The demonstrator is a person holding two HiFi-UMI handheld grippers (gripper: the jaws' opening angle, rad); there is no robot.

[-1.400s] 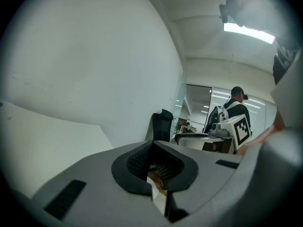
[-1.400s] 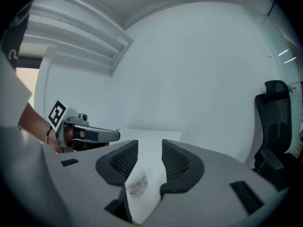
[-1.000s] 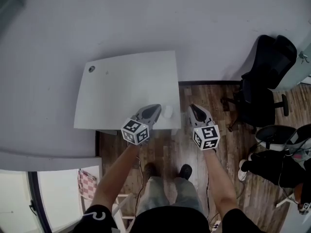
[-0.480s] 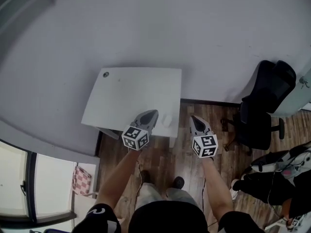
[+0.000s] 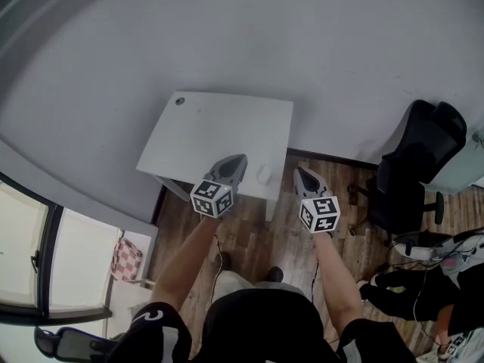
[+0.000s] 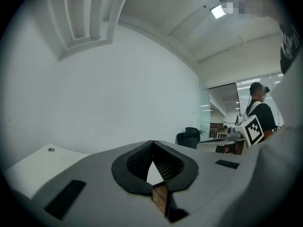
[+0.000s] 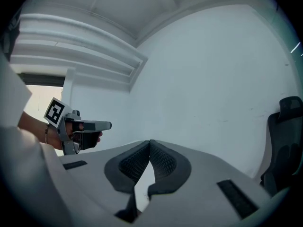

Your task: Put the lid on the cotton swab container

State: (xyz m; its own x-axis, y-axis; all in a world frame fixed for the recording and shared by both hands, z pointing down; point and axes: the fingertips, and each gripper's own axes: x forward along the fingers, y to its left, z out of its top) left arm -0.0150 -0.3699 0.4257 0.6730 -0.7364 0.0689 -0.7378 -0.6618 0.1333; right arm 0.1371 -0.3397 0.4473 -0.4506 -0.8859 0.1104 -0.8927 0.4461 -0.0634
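open tabletop [image 5: 219, 131], container [image 5: 263, 175] at near edge

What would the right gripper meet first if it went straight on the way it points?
Likely the white wall: the right gripper, shut and empty, faces bare wall with nothing before it. It seems to pass right of the table, though depth is unclear.

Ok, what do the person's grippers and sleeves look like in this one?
The left gripper and right gripper match: grey shells tapering to a pointed claw, black ribbed pads, and a white cube with black square markers. The person wears a black short-sleeved top.
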